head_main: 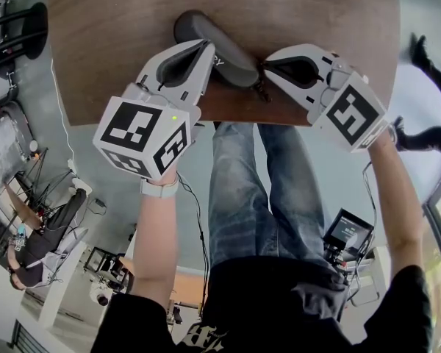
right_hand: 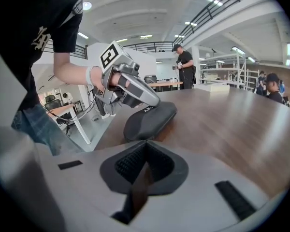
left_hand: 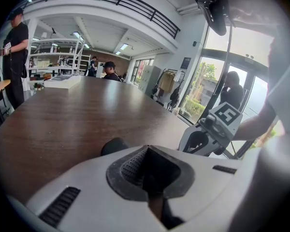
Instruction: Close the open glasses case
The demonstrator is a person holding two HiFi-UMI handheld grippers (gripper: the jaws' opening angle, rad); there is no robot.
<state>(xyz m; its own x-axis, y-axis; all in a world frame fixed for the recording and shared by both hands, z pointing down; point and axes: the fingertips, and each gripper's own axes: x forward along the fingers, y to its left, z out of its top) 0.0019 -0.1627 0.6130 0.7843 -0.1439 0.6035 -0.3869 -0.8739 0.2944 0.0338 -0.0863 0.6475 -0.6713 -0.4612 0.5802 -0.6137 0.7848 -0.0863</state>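
The person's black shirt (head_main: 279,307) and blue jeans (head_main: 242,190) fill the bottom of the head view. Beyond them is the broad brown wooden surface (head_main: 117,35).

The left gripper (head_main: 204,50) reaches in from the left, its marker cube towards the person. In its own view its fingers (left_hand: 135,166) are clenched together with nothing between them. From the right gripper view, its tip lies on top of the glasses case (head_main: 234,61).

The right gripper (head_main: 272,62) comes in from the other side. Its fingers (right_hand: 130,166) are likewise pressed together and empty, their tip just beside the case's right end.

The dark, rounded case lies near the surface's near edge, between the two grippers. Its two halves appear to be together.
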